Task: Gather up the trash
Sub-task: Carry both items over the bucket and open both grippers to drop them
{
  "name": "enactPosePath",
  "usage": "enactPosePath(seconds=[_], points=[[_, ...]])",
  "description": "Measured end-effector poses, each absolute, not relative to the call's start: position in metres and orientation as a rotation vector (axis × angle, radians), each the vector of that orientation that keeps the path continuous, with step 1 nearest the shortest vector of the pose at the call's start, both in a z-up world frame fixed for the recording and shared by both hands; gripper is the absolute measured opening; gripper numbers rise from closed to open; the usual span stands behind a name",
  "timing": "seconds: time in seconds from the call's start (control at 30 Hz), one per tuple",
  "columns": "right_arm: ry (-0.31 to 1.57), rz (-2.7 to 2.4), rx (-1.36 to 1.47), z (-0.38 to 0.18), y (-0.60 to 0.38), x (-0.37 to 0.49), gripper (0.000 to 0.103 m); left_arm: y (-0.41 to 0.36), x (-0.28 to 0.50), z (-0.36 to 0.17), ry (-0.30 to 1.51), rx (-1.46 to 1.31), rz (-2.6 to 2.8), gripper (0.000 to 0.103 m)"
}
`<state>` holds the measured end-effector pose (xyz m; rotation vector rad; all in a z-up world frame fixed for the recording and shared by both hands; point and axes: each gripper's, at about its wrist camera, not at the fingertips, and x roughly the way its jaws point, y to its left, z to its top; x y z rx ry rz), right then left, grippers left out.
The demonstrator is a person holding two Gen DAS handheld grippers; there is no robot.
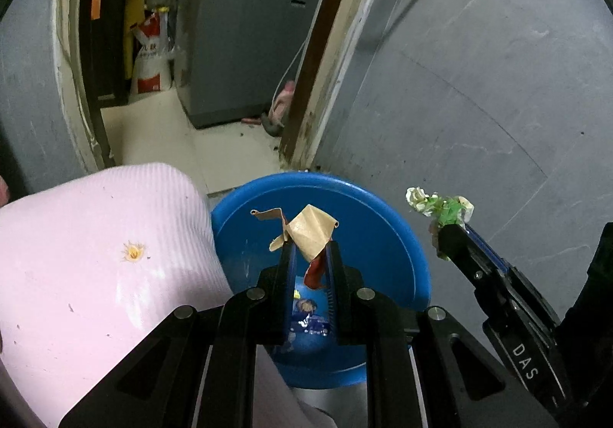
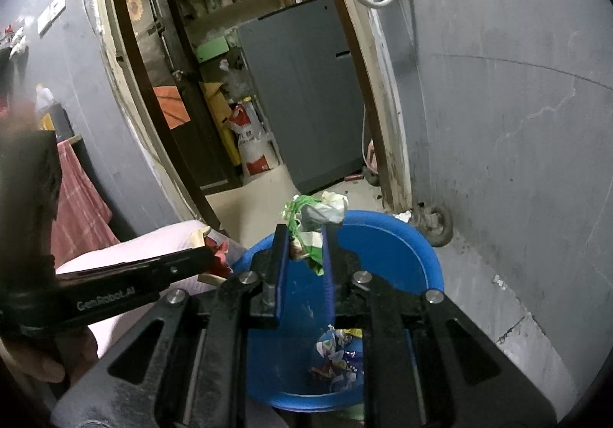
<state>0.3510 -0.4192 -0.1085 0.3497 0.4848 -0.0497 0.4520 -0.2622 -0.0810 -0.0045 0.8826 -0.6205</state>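
A blue bin [image 1: 367,236] stands on the floor below both grippers, with several crumpled wrappers [image 2: 337,355] at its bottom. My left gripper [image 1: 308,244] is over the bin's mouth, shut on a tan paper scrap [image 1: 308,227] with a red piece hanging from it. My right gripper [image 2: 306,232] is also above the bin [image 2: 387,248], shut on a crumpled green and white wrapper [image 2: 318,213]. The left wrist view shows the right gripper [image 1: 446,232] and its wrapper [image 1: 444,204] just past the bin's right rim. From the right wrist view, the left gripper [image 2: 210,255] is at the bin's left rim.
A pink clothed leg [image 1: 95,255] presses against the bin's left side. A grey wall [image 1: 479,102] runs along the right. Behind the bin a doorway opens onto a grey appliance [image 1: 249,26] and a red and white sack [image 1: 153,56]. A hand [image 2: 38,363] holds the left gripper.
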Motion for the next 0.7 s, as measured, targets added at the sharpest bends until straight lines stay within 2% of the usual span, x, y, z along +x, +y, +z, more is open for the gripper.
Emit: enactPosePath(seconds=[0.17, 0.27, 0.4, 0.5, 0.57, 0.63, 0.7], points=[[0.51, -0.051, 0.347, -0.112, -0.417, 0.354, 0.019, -0.263, 0.455, -0.087, 0.907, 0.018, -0.607, 0.013], [0.511, -0.052, 0.348, -0.111, -0.417, 0.354, 0.026, -0.261, 0.454, -0.089, 0.915, 0.012, -0.604, 0.015], [0.501, -0.058, 0.349, -0.111, -0.418, 0.354, 0.034, -0.258, 0.453, -0.09, 0.925, 0.006, -0.593, 0.023], [0.494, -0.061, 0.351, -0.111, -0.418, 0.353, 0.038, -0.252, 0.452, -0.086, 0.907, -0.007, -0.575, 0.023], [0.486, -0.062, 0.347, -0.109, -0.418, 0.352, 0.042, -0.246, 0.452, -0.082, 0.892, -0.024, -0.563, 0.027], [0.471, -0.062, 0.344, -0.106, -0.417, 0.35, 0.049, -0.24, 0.451, -0.077, 0.874, -0.044, -0.554, 0.037], [0.458, -0.061, 0.34, -0.102, -0.416, 0.347, 0.055, -0.231, 0.45, -0.071, 0.849, -0.061, -0.542, 0.041]])
